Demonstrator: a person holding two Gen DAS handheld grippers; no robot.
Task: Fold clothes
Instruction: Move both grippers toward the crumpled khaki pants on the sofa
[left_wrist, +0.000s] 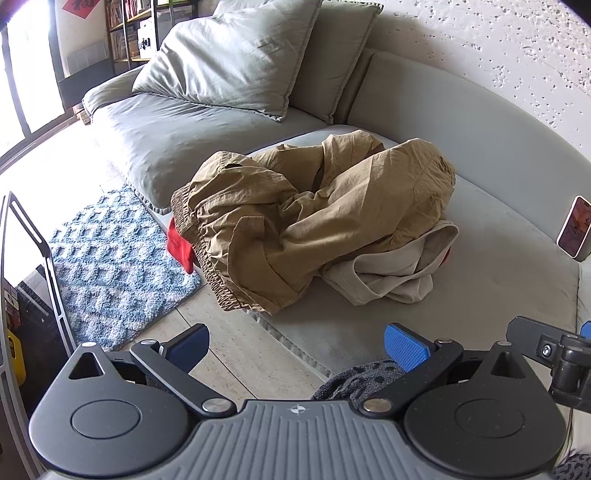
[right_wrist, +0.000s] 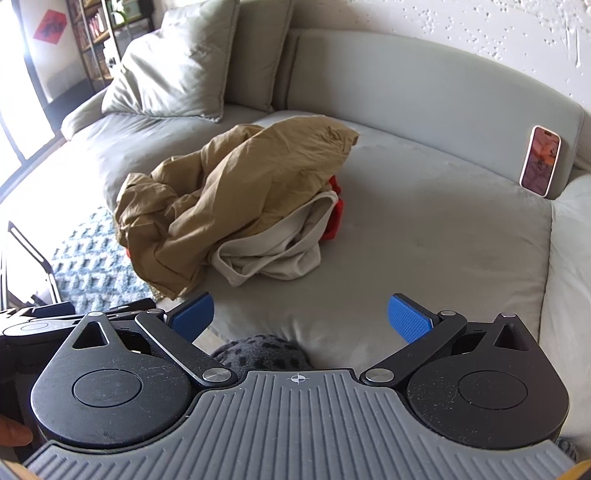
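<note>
crumpled tan trousers (left_wrist: 314, 218) heaped on velvety grey sofa (left_wrist: 498, 266), both tongs (left_wrist: 297, 349) (right_wrist: 301, 317) spread apart, empty

Clothes pile (left_wrist: 314, 225) lies on sofa (left_wrist: 498, 177), phone (right_wrist: 540, 161) to its right.

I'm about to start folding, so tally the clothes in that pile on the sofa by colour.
Tan: 1, the tan garment on top
Cream: 1, the cream garment beneath its near edge
Red: 1 visible as far as I can tell, the red garment poking out underneath
Total: 3
</note>
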